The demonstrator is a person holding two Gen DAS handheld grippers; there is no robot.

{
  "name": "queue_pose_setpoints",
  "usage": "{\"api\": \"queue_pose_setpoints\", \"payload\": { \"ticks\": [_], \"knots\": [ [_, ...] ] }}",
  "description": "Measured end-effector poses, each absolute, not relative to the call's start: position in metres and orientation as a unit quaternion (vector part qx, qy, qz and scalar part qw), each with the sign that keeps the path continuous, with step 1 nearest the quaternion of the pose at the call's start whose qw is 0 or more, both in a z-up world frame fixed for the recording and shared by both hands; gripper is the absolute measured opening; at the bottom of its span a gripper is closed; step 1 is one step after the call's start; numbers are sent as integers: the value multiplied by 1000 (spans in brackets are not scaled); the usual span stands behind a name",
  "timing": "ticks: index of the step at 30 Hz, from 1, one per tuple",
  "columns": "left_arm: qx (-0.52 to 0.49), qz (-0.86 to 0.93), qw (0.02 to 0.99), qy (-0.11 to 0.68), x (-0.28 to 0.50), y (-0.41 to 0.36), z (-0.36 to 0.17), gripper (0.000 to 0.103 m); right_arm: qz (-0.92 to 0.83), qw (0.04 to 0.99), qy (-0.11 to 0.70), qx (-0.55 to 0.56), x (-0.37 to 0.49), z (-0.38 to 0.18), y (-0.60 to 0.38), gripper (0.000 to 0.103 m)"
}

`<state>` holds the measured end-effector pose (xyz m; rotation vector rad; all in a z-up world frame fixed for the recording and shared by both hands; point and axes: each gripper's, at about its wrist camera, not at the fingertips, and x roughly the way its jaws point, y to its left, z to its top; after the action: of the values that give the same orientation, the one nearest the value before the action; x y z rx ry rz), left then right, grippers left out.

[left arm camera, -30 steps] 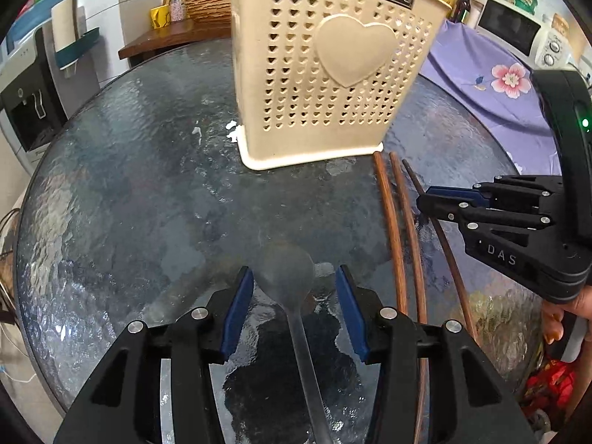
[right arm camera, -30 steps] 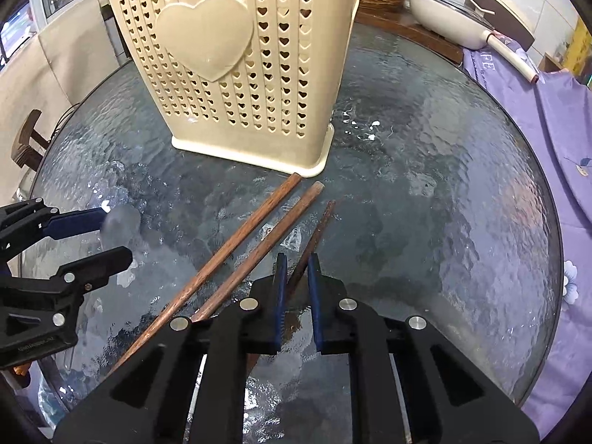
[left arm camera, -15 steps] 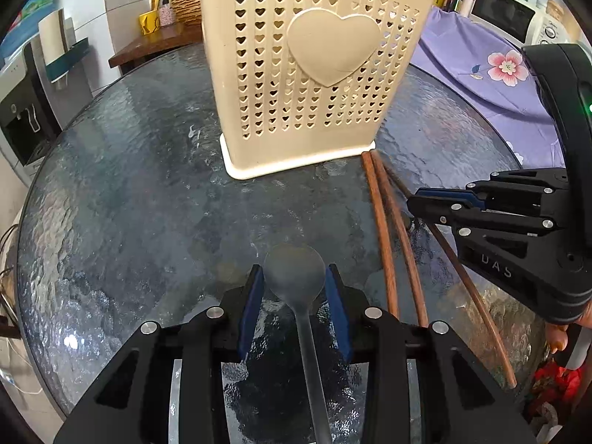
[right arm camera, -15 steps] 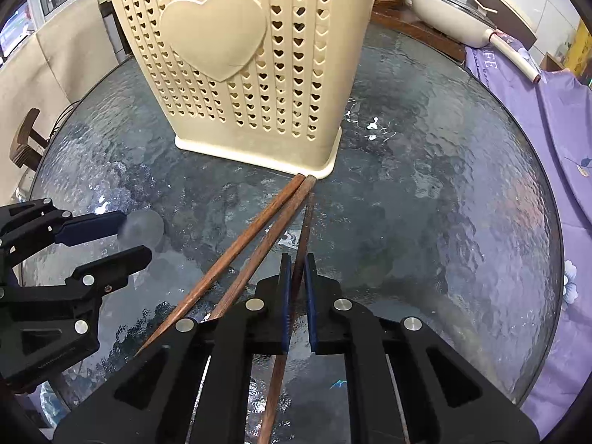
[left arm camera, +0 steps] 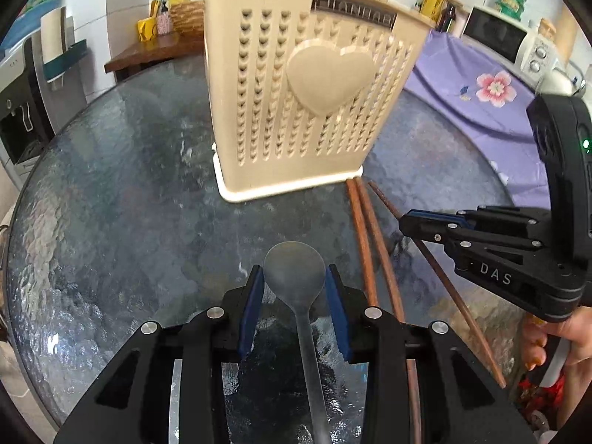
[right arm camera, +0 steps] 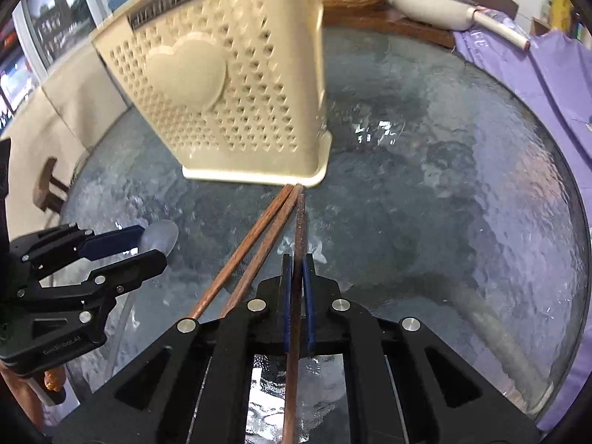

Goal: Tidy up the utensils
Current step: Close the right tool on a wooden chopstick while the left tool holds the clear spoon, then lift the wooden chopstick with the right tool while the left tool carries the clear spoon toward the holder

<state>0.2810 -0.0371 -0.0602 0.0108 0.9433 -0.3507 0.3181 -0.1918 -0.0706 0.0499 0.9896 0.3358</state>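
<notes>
The spoon [left arm camera: 296, 277] lies on the glass desk [left arm camera: 111, 222], bowl pointing away, handle running back under the left claw [left arm camera: 295, 288]. Its bowl sits between the blue pads [left arm camera: 252, 303], which appear to touch its edges w/ the claw at a middling opening; so it is judged gripped across the bowl, prob. because the thin handle lies flat on the glass and is harder to catch.

The right claw [right arm camera: 297, 277] is closed narrow on one chopstick [right arm camera: 298, 259], held part-way along the shaft. The stick runs fwd from the pads toward the holder [right arm camera: 240, 92]; its far tip is near the holder's base. A mid-shaft grip likely keeps the stick from swinging once lifted.

Just left of the right claw, two more chopsticks [right arm camera: 244, 251] lie side by side on the desk, tips by the holder's base, not gripped. Seen from the left wrist they lie just right of the left claw, between the two claws.

The holder stands ahead of both claws, upright, cream, perforated, heart on its face. Dark sticks are seen poking from its top in the left view, so some utensils are judged already stowed.

Further out: purple cloth [left arm camera: 481, 85] to the right, a microwave [left arm camera: 499, 37] beyond it, a pan [right arm camera: 433, 3] past the desk edge. Both items are judged not yet clearly lifted; frames are blurred.
</notes>
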Motion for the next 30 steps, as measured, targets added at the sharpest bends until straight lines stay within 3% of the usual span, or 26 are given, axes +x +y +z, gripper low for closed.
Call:
{"api": "queue_pose_setpoints", "payload": {
  "ticks": [13,14,15,16,28,30],
  "knots": [
    [-27,-196,903,382,260,-29,-14,33,188,913,353,85,278,-7,-221,6],
    [-31,-198,904,379,258,-28,-10,31,190,916,343,86,271,-1,-221,6],
    [-33,-202,903,377,257,-28,-7,8,192,918,335,86,268,4,-222,6],
    [-35,-205,902,378,257,-27,-6,5,194,923,322,86,264,12,-223,6],
    [-47,-184,904,382,259,-10,-2,6,185,926,318,81,255,22,-226,6],
    [-49,-176,899,399,263,-6,-8,13,179,925,325,80,258,16,-226,6]
  ]
}}
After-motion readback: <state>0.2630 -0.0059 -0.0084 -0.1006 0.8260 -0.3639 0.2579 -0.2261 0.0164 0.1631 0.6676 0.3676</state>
